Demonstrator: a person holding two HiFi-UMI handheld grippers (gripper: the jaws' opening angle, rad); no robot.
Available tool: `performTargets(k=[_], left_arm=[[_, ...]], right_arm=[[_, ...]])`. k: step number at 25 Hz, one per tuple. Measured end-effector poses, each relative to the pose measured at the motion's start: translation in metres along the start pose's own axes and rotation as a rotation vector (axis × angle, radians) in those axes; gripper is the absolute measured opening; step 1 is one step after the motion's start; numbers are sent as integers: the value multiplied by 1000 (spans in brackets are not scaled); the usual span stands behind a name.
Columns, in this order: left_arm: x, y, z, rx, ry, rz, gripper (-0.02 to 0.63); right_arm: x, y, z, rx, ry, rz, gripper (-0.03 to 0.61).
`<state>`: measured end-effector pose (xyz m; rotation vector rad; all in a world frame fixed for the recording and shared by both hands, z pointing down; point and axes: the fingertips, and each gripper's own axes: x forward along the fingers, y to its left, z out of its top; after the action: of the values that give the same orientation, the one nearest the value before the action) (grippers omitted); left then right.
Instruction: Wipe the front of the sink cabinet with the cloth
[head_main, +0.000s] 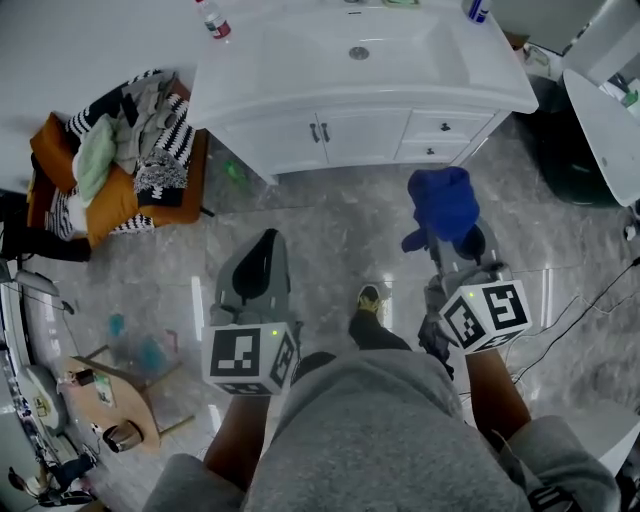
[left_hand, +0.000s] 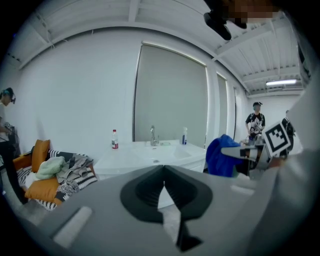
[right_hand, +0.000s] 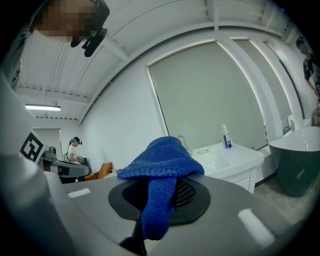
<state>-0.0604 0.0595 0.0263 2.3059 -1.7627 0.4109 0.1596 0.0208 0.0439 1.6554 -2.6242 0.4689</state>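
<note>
The white sink cabinet stands ahead, its doors and drawers facing me; its basin top also shows in the left gripper view and in the right gripper view. A blue knitted cloth is bunched in my right gripper, whose jaws are shut on it; it drapes over the jaws and shows off to the right in the left gripper view. My left gripper hangs over the floor, well short of the cabinet, jaws shut and empty.
An orange chair piled with clothes sits left of the cabinet. A red-capped bottle and a blue bottle stand on the countertop. A dark tub is at the right, a small wooden table at lower left. Cables cross the floor.
</note>
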Motion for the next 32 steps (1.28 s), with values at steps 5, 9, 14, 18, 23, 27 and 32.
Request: performTargets(k=[5, 9, 14, 18, 23, 27, 32], left_arm=[[20, -12, 9, 9, 7, 6, 9], [27, -10, 12, 24, 14, 15, 9], [32, -7, 13, 31, 27, 18, 9], [32, -6, 9, 28, 26, 8, 9], [30, 8, 8, 24, 19, -2, 9], [32, 19, 10, 14, 5, -17, 9], [35, 35, 12, 13, -17, -42, 9]], right_arm=[[15, -19, -2, 63, 34, 67, 58], [25, -21, -3, 19, 43, 90, 67], [30, -21, 0, -7, 26, 101, 67], [31, -22, -2, -10, 22, 84, 67], [40, -14, -2, -25, 26, 62, 67], [47, -7, 5, -32, 14, 45, 67], [58, 7, 10, -55, 15, 19, 67]])
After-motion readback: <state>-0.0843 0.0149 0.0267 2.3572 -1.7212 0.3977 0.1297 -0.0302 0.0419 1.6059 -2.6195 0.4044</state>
